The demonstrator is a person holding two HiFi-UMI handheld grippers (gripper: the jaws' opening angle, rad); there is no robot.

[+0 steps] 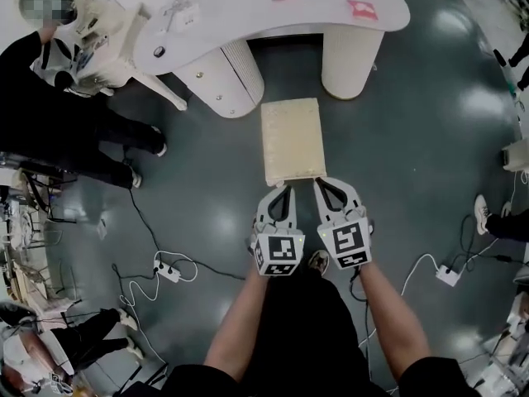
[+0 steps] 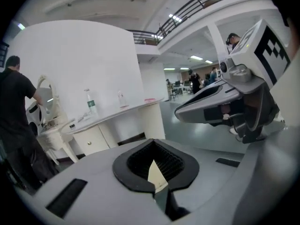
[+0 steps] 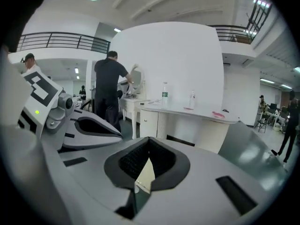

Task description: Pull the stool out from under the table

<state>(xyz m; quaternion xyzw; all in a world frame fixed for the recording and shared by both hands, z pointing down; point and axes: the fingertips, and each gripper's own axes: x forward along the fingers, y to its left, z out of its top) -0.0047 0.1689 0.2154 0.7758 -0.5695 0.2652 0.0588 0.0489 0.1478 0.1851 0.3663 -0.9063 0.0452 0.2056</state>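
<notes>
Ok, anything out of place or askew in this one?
Nothing stands out. The beige rectangular stool is clear of the white curved table, roughly square to it, with the left gripper and right gripper shut at its near edge. Loose black cables trail over the grey floor.

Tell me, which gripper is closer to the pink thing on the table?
Right. The right gripper pinches the near edge of the stool, more in line with the pink thing on the table; the left gripper pinches that edge farther left.

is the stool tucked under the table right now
No, the whole stool sits on open floor in front of the table.
</notes>
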